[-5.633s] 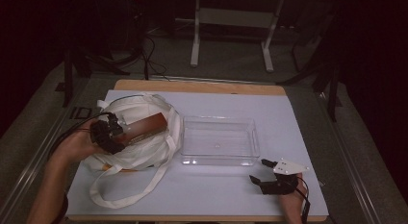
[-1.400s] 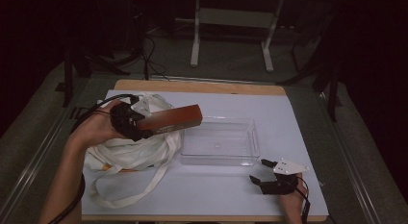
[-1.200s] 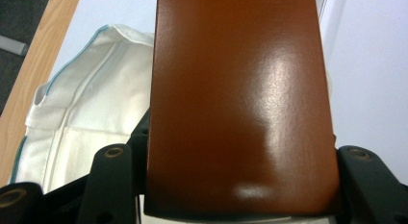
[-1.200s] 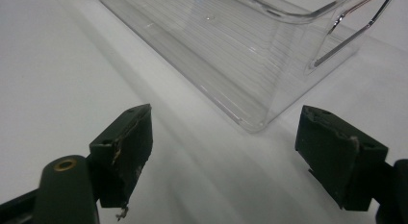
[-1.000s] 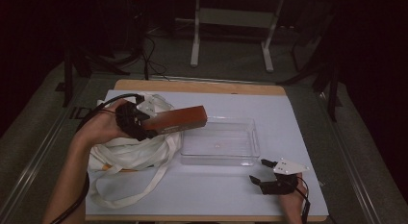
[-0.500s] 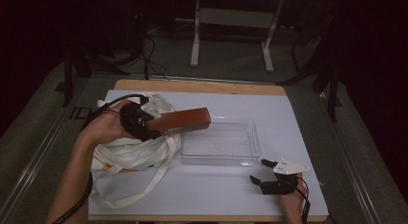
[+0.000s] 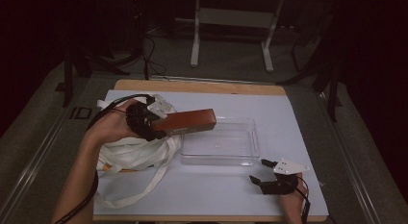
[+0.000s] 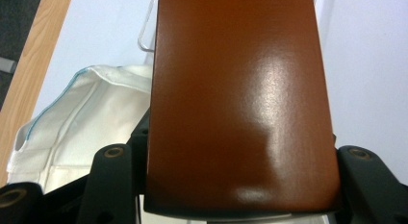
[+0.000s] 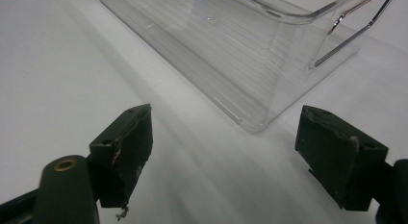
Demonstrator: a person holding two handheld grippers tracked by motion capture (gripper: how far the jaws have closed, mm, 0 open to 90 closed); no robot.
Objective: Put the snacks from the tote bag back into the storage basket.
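I see a glossy, smooth brown box (image 8: 238, 104), a white cloth bag (image 7: 139, 152), a clear plastic tray (image 9: 250, 46), a matt white table cover (image 7: 288, 108), and wood at its far edge.

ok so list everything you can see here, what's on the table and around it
brown box: one, glossy brown, held in the left gripper, its far end over the tray's left edge
clear tray: one, transparent, mid table
cloth bag: one, white with long straps, left side of the table
table: one, white top with wooden edge
metal stand: one, pale, on the floor behind the table
left gripper: one, black, clamped on the box
right gripper: one, black, jaws apart, resting near the table's front right
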